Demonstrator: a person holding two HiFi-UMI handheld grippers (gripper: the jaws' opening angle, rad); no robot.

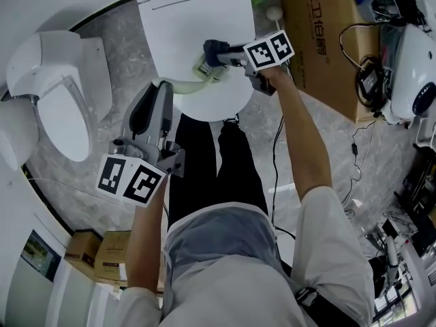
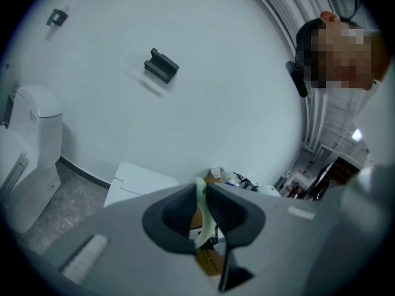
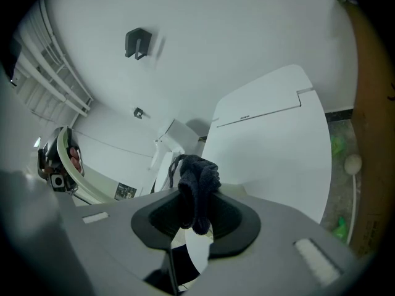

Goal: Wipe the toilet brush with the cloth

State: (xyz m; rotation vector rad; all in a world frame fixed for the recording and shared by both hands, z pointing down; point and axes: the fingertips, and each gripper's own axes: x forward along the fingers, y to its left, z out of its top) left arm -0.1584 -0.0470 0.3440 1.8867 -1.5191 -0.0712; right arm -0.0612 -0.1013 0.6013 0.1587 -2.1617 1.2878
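Both tongs loaded: left gripper (image 2: 202, 191) clamps the toilet brush (image 2: 206, 230) by its slim handle, the right spot; it looks light, stiff, slick. Right gripper (image 3: 196, 197), one o'clock off, pinches the soft dark cloth (image 3: 199, 172).

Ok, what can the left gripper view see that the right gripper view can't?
Only the left gripper view shows the left gripper shut on the pale green toilet brush handle. Only the right gripper view shows the right gripper shut on the dark cloth, plus a cardboard box. Both show the white wall and the closed toilet lid.
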